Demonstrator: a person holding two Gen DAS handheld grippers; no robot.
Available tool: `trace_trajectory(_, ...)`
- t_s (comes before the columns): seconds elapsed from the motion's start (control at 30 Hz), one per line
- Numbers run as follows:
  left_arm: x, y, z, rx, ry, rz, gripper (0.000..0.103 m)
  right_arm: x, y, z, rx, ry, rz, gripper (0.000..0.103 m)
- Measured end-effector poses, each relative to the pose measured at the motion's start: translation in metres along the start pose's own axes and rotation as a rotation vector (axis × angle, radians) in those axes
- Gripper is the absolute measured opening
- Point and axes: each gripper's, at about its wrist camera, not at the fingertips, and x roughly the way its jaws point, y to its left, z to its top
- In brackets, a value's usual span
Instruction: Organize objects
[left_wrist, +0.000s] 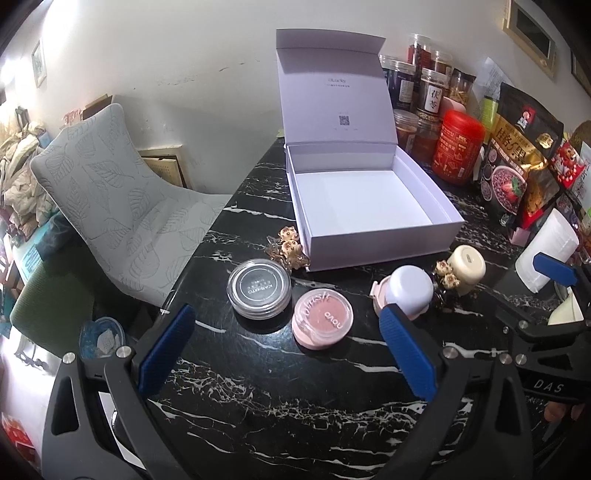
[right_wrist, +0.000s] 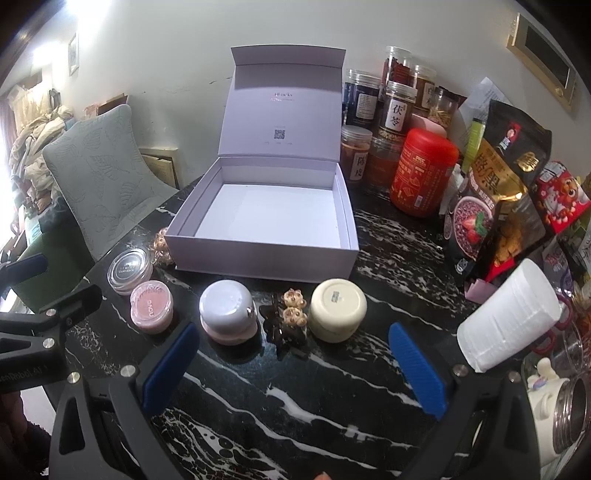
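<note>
While both grippers, left gripper (left_wrist: 288, 350) and right gripper (right_wrist: 295, 365), hang wide apart, empty, we judge pink blush jar (left_wrist: 322, 319) light, smooth, slippery; we grip round side wall, then white box (left_wrist: 380, 240).

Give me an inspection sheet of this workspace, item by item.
Surface: black marble table, bare in front.
Job's things: white box open, empty; black-lid jar, pink blush pot, lavender-cap jar, cream jar and two bear hair clips outside it.
Clutter: red canister, snack bags, herb jars, paper roll.
Grippers: left claw open; right claw open, both empty.
Cables: nothing seen.
Surroundings: grey chair, white wall.
</note>
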Motion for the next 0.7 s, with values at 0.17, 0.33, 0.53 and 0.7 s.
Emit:
trace_trajectory(0.17, 0.007, 0.007, 0.001, -0.024, 0.015, -0.003, 0.101, 0.003, 0.001, 0.004, 0.005, -0.016, 0.01, 0.103)
trace_trajectory(0.33, 0.018, 0.014, -0.001, -0.049, 0.036, -0.013, 0.101, 0.012, 0.001, 0.005, 0.019, -0.012, 0.018, 0.103)
trace_trajectory(0.53, 0.031, 0.023, -0.005, -0.081, 0.05, -0.023, 0.101, 0.026, -0.002, 0.002, 0.044, 0.0, 0.017, 0.103)
trace_trajectory(0.7, 0.044, 0.025, -0.008, -0.091, 0.073, -0.019, 0.101, 0.038, -0.005, -0.003, 0.061, 0.019, 0.023, 0.103)
